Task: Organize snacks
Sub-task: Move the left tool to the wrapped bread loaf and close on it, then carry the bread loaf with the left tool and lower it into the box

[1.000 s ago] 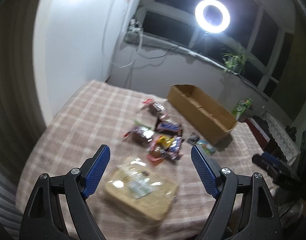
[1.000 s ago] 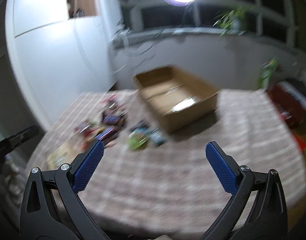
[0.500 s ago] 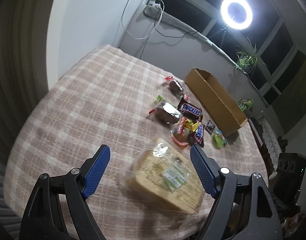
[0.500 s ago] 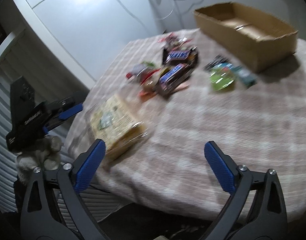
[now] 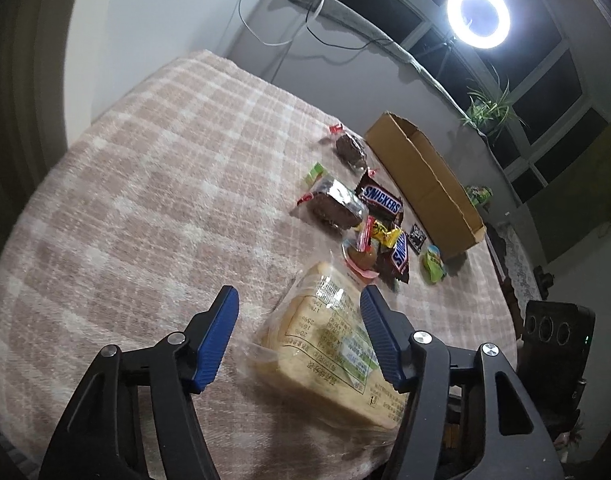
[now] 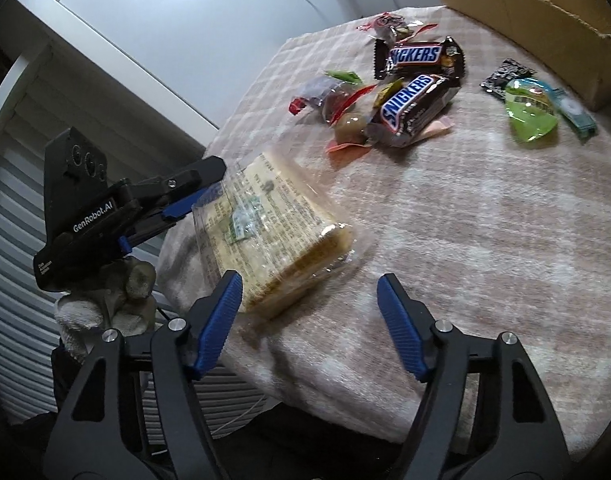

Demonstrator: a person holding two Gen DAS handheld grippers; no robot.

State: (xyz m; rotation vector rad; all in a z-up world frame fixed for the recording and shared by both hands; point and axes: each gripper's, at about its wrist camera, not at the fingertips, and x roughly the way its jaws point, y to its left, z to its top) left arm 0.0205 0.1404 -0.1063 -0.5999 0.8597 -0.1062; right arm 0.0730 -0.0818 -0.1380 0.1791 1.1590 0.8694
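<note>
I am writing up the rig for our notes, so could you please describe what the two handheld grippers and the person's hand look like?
Both the left gripper and right gripper have black angular frames with silver bolts and ribbed blue fingertip pads. Seen from the right wrist view, the left gripper's black body carries white "GenRobot.AI" lettering and three round lenses. The hand holding it wears a whitish knitted glove. No cables are visible.

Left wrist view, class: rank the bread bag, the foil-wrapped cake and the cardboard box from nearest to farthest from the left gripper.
1. Bread bag, between the left gripper fingers.
2. Foil-wrapped cake, mid-table.
3. Cardboard box, far right edge.
</note>
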